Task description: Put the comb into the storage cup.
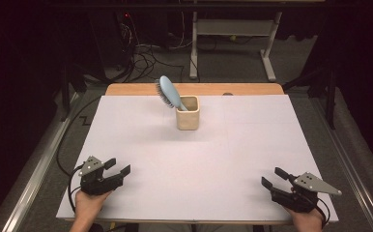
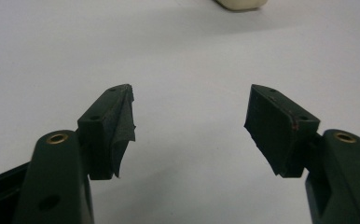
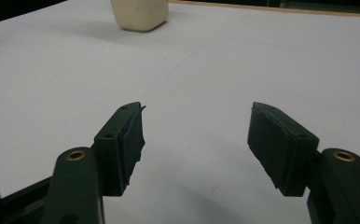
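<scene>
A blue hairbrush [image 1: 168,92] stands in a cream cup [image 1: 188,113] at the worktop's [image 1: 141,145] far middle, head tilted up-left. Well nearer than the cup, the left hand-held gripper [image 1: 118,166] and right hand-held gripper [image 1: 274,176] rest spread, empty, roughly equidistant.

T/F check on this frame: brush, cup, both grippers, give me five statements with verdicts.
1. The blue hairbrush stands handle-down in the beige cup. True.
2. The left gripper holds the hairbrush. False: its jaws are open with nothing between them, near the table's front edge, far from the brush.
3. The cup lies tipped on its side. False: it stands upright on the white table.
4. The right gripper is open and empty. True.
5. The brush head leans toward the right side of the high view. False: it leans left, beyond the cup's rim.
</scene>
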Action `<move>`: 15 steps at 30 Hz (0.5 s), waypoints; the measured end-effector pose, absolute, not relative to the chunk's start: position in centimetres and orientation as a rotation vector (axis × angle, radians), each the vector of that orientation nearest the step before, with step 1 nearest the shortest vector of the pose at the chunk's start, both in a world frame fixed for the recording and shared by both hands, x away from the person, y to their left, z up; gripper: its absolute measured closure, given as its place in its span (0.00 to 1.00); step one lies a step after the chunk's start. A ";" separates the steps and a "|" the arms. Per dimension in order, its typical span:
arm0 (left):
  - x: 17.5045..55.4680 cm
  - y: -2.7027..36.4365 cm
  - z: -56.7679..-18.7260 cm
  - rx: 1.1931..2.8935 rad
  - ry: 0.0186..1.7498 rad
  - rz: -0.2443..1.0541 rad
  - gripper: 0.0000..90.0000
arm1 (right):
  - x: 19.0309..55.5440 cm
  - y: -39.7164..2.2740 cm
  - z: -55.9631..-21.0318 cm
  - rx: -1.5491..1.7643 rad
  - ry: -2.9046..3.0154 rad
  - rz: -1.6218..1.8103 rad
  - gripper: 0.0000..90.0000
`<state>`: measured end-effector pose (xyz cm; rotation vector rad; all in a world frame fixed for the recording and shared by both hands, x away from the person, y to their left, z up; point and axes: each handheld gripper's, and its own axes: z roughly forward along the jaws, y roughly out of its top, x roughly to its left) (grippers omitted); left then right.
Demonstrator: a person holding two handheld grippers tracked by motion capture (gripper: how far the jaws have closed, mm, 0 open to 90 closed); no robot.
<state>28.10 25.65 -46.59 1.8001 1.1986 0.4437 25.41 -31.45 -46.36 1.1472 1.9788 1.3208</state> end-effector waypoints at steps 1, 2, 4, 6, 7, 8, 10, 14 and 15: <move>28.0 25.6 -46.6 1.797 1.198 0.445 0.37 | 25.4 -31.5 -46.4 1.147 1.979 1.321 0.40; 28.0 25.6 -46.7 1.797 1.198 0.445 0.37 | 25.4 -31.5 -46.4 1.146 1.978 1.321 0.40; 27.9 25.6 -46.7 1.794 1.199 0.445 0.37 | 25.4 -31.5 -46.4 1.148 1.977 1.321 0.40; 27.9 25.6 -46.8 1.795 1.203 0.445 0.37 | 25.4 -31.4 -46.4 1.147 1.978 1.321 0.40; 27.9 25.6 -46.8 1.794 1.204 0.445 0.37 | 25.4 -31.4 -46.4 1.147 1.978 1.320 0.40; 27.9 25.6 -46.9 1.790 1.207 0.446 0.37 | 25.4 -31.4 -46.4 1.149 1.978 1.321 0.40; 27.8 25.7 -47.0 1.789 1.210 0.443 0.37 | 25.4 -31.4 -46.4 1.149 1.978 1.321 0.40; 27.7 25.8 -47.1 1.780 1.219 0.441 0.37 | 25.4 -31.4 -46.4 1.148 1.980 1.319 0.40; 27.6 25.8 -47.1 1.780 1.222 0.441 0.37 | 25.4 -31.4 -46.4 1.148 1.980 1.319 0.40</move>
